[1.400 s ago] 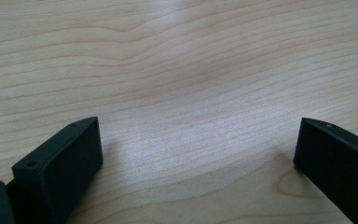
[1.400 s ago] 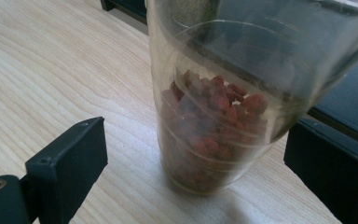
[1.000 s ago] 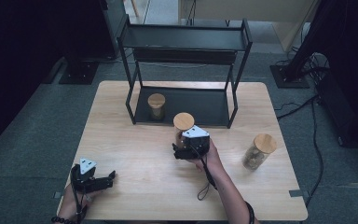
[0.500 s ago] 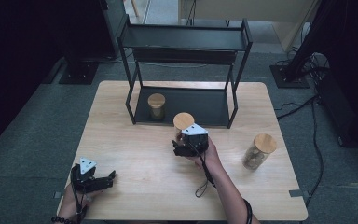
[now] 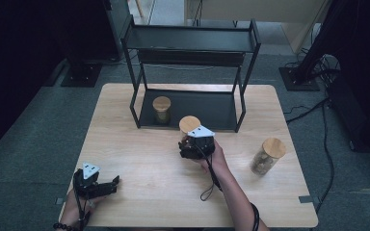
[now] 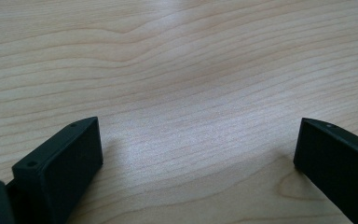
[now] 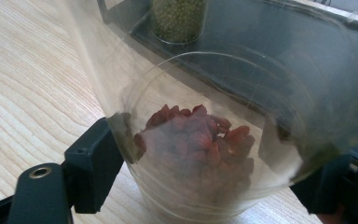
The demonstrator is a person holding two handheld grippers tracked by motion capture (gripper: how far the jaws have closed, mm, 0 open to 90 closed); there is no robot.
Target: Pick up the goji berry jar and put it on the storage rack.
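A: Looking down from the high view, the right gripper (image 5: 192, 142) is meeting a cork-lidded jar (image 5: 190, 125) just in front of the black rack (image 5: 243, 103); its contents are not showing there.

B: The right gripper view is showing red dried berries inside the clear glass, and the jaws, having just been closing, are pinching the jar's sides.

A: The left gripper (image 5: 107, 186) is lying near the table's (image 5: 139, 159) front edge.

B: Its own view is showing jaws spread over bare wood.
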